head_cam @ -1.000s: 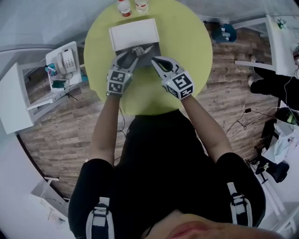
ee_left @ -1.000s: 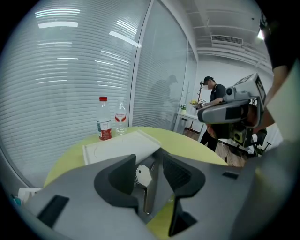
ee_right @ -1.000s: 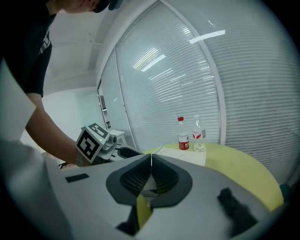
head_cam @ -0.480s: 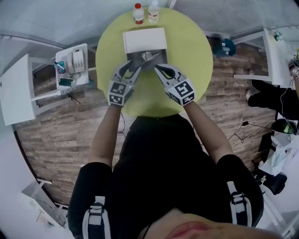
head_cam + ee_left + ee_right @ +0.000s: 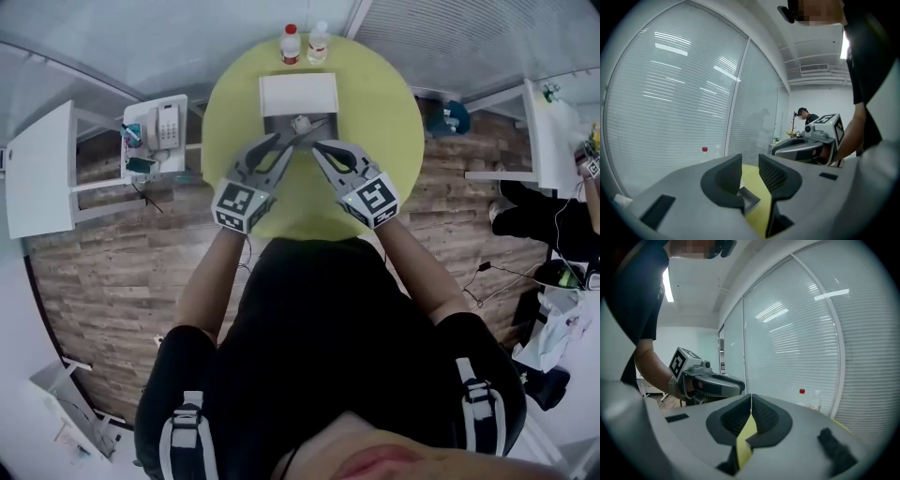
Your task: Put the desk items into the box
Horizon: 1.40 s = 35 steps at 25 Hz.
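On the round yellow-green table (image 5: 375, 103) stands the box (image 5: 277, 124), grey inside, with its white lid (image 5: 298, 94) folded back. A small pale item (image 5: 302, 122) lies inside it. My left gripper (image 5: 287, 142) hovers at the box's near left edge; its jaws (image 5: 750, 171) are closing with nothing between them and a gap still showing. My right gripper (image 5: 319, 146) sits at the near right edge, shut and empty (image 5: 751, 411). Each gripper view shows the other gripper: the right gripper (image 5: 806, 145) and the left gripper (image 5: 710, 383).
Two small bottles, one red-capped (image 5: 290, 44) and one clear (image 5: 319, 42), stand behind the box at the table's far edge. A side stand with a telephone (image 5: 155, 127) and a white desk (image 5: 37, 169) are at left. A person (image 5: 544, 216) sits at right.
Both grippers have drawn back from the box toward the near edge. The left jaws stand out of the box now, and a small item shows inside it.
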Tool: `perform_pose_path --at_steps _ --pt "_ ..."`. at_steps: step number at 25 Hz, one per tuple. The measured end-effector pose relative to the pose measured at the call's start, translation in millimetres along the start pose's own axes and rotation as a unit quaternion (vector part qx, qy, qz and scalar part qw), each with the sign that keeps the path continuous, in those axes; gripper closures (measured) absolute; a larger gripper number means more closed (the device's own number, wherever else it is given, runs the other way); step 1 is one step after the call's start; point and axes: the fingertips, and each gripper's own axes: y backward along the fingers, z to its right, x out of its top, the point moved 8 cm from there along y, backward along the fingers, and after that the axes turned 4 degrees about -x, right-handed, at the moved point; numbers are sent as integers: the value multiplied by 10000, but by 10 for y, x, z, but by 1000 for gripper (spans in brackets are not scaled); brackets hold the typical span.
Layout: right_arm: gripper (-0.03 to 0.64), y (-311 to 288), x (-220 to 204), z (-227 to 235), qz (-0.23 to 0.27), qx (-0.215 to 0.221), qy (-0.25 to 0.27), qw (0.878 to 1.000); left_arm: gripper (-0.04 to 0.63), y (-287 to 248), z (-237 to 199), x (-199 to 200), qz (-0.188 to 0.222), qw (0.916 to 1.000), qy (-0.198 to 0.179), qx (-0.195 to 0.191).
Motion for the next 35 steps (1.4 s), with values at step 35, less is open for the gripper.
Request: perform_pose_path --at_steps 35 --pt "600 296 468 28 596 180 -198 9979 583 64 395 464 469 9977 -358 -324"
